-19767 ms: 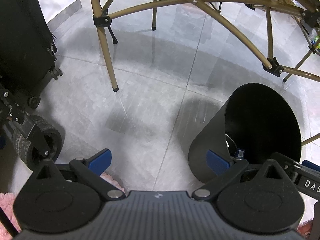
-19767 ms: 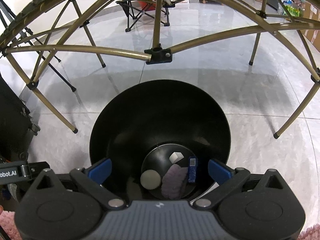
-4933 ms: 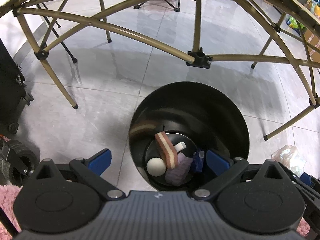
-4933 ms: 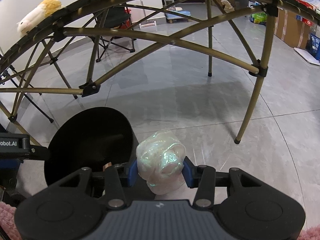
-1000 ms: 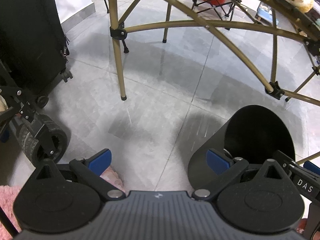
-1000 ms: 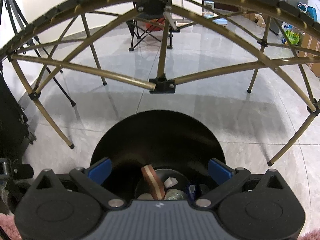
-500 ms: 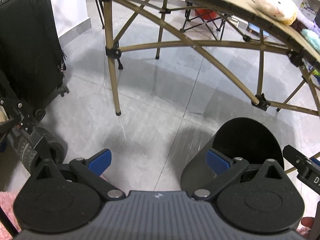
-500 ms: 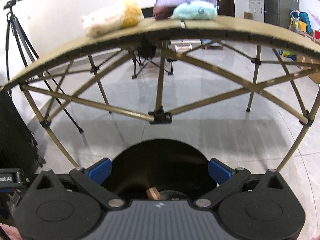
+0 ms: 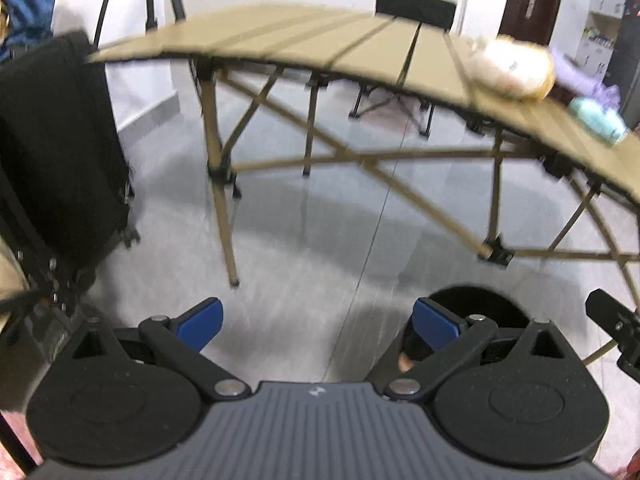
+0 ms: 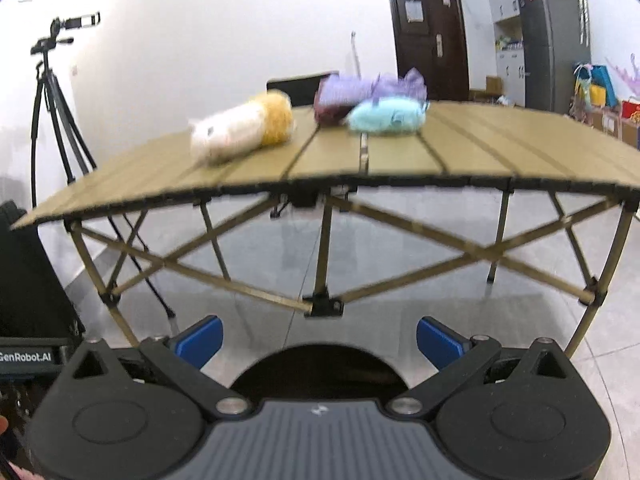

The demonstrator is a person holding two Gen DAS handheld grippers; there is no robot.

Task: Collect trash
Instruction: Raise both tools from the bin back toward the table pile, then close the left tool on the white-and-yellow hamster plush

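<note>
The black trash bin (image 10: 318,368) stands on the grey floor under the near edge of the tan slatted folding table (image 10: 460,152). In the right wrist view only its top rim shows, just below my right gripper (image 10: 318,338), which is open and empty. In the left wrist view the bin (image 9: 476,308) sits at the lower right, partly behind the right finger of my left gripper (image 9: 318,320), which is open and empty. The bin's contents are hidden.
A cream and yellow plush (image 10: 240,130), a purple item (image 10: 368,90) and a teal plush (image 10: 386,116) lie on the table. A black suitcase (image 9: 60,148) stands at the left. A tripod (image 10: 56,100) stands behind the table. The table's gold cross legs (image 10: 320,276) span the floor.
Both grippers have risen and tilted up. The table top and the plush toys have come into view, and the bin has dropped low in both views.
</note>
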